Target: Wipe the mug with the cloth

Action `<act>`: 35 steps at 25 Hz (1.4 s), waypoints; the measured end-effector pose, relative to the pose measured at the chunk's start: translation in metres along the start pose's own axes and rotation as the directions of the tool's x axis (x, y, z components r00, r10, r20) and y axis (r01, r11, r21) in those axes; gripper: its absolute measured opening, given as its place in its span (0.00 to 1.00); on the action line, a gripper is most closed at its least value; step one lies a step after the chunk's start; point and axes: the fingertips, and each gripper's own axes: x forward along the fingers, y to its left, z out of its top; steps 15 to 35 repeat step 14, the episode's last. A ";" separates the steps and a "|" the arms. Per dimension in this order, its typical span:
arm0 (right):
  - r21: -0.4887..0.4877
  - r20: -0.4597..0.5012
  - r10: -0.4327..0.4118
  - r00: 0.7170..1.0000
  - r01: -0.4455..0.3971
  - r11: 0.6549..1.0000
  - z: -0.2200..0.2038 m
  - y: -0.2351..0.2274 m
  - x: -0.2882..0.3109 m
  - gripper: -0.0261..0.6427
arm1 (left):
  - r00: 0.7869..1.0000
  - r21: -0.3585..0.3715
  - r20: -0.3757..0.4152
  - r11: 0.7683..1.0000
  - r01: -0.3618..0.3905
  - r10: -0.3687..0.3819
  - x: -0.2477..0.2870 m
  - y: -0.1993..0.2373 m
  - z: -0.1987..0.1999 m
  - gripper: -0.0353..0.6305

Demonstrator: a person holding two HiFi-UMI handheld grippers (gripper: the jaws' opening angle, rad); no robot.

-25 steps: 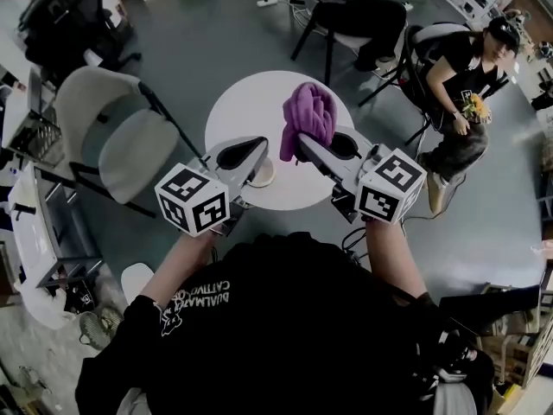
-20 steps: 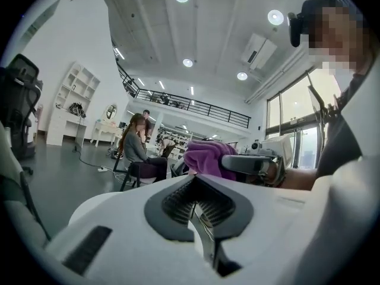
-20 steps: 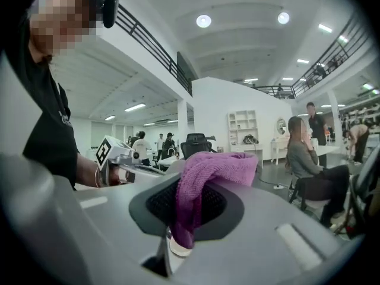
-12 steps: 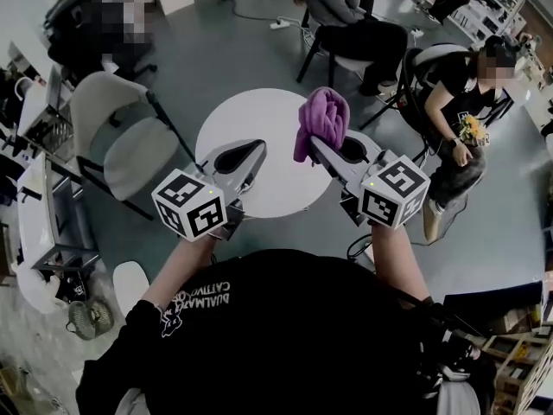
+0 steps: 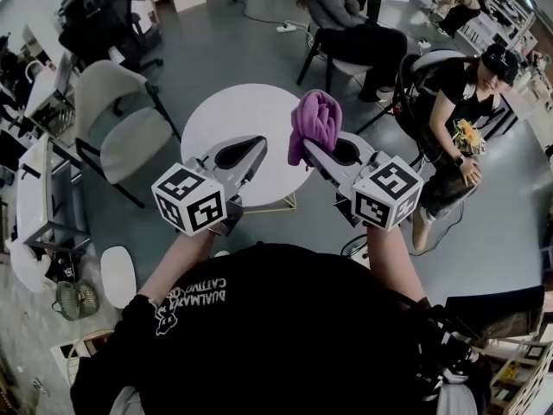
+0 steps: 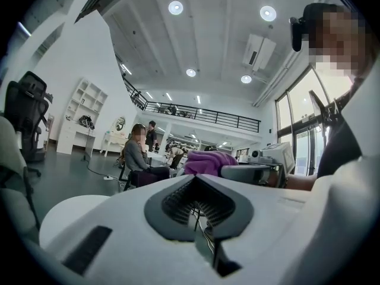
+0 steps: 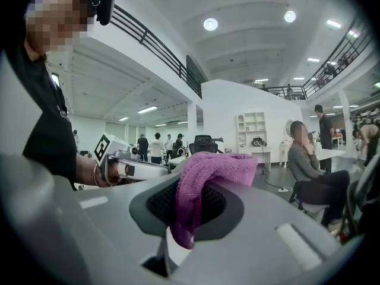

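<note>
Head view: the right gripper (image 5: pixel 307 151), jaws clamped on the purple cloth (image 5: pixel 316 118), holds it above the right edge of the round white table (image 5: pixel 226 115). The left gripper (image 5: pixel 257 148), jaws closed on nothing, hangs over the table's near edge. A grey chair (image 5: pixel 121 124) stands left of the table. One seated person (image 5: pixel 347 24) is beyond the table and another (image 5: pixel 458 102) to its right.

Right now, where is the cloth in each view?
Head view: cloth just right of centre, in the right gripper, at the table's right edge.
Left gripper view: cloth centre right, beyond the shut jaws.
Right gripper view: cloth centre, clamped between the jaws.
Shared landmark: seated person in grey, beyond the cloth in all three.
</note>
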 end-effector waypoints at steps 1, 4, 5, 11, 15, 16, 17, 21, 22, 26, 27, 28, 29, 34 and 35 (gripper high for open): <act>0.003 0.005 0.003 1.000 -0.003 1.000 0.002 0.001 0.000 0.10 | 1.000 0.002 0.003 1.000 -0.001 0.001 -0.001 -0.001 0.002 0.05; 0.004 0.021 0.015 1.000 -0.015 1.000 0.007 0.001 -0.005 0.10 | 1.000 0.010 0.010 1.000 -0.001 0.001 0.002 -0.008 0.004 0.05; 0.000 0.023 0.020 1.000 -0.020 1.000 0.006 0.001 -0.010 0.10 | 1.000 0.013 0.011 1.000 -0.001 0.001 0.005 -0.013 0.003 0.05; -0.006 0.023 0.046 0.999 -0.046 0.999 0.002 0.004 -0.049 0.10 | 0.999 0.013 0.027 1.000 -0.025 0.025 0.015 -0.052 -0.005 0.05; -0.013 0.023 0.055 0.998 -0.054 0.998 -0.003 0.004 -0.072 0.11 | 0.999 0.019 0.034 0.999 -0.035 0.035 0.023 -0.074 -0.011 0.05; -0.013 0.023 0.055 0.998 -0.054 0.998 -0.003 0.004 -0.072 0.11 | 0.999 0.019 0.034 0.999 -0.035 0.035 0.023 -0.074 -0.011 0.05; -0.013 0.023 0.055 0.998 -0.054 0.998 -0.003 0.004 -0.072 0.11 | 0.999 0.019 0.034 0.999 -0.035 0.035 0.023 -0.074 -0.011 0.05; -0.013 0.023 0.055 0.998 -0.054 0.998 -0.003 0.004 -0.072 0.11 | 0.999 0.019 0.034 0.999 -0.035 0.035 0.023 -0.074 -0.011 0.05; -0.013 0.023 0.055 0.998 -0.054 0.998 -0.003 0.004 -0.072 0.11 | 0.999 0.019 0.034 0.999 -0.035 0.035 0.023 -0.074 -0.011 0.05; -0.013 0.023 0.055 0.998 -0.054 0.998 -0.003 0.004 -0.072 0.11 | 0.999 0.019 0.034 0.999 -0.035 0.035 0.023 -0.074 -0.011 0.05; -0.013 0.023 0.055 0.998 -0.054 0.998 -0.003 0.004 -0.072 0.11 | 0.999 0.019 0.034 0.999 -0.035 0.035 0.023 -0.074 -0.011 0.05; -0.013 0.023 0.055 0.998 -0.054 0.998 -0.003 0.004 -0.072 0.11 | 0.999 0.019 0.034 0.999 -0.035 0.035 0.023 -0.074 -0.011 0.05; -0.013 0.023 0.055 0.998 -0.054 0.998 -0.003 0.004 -0.072 0.11 | 0.999 0.019 0.034 0.999 -0.035 0.035 0.023 -0.074 -0.011 0.05; -0.013 0.023 0.055 0.998 -0.054 0.998 -0.003 0.004 -0.072 0.11 | 0.999 0.019 0.034 0.999 -0.035 0.035 0.023 -0.074 -0.011 0.05; -0.013 0.023 0.055 0.998 -0.054 0.998 -0.003 0.004 -0.072 0.11 | 0.999 0.019 0.034 0.999 -0.035 0.035 0.023 -0.074 -0.011 0.05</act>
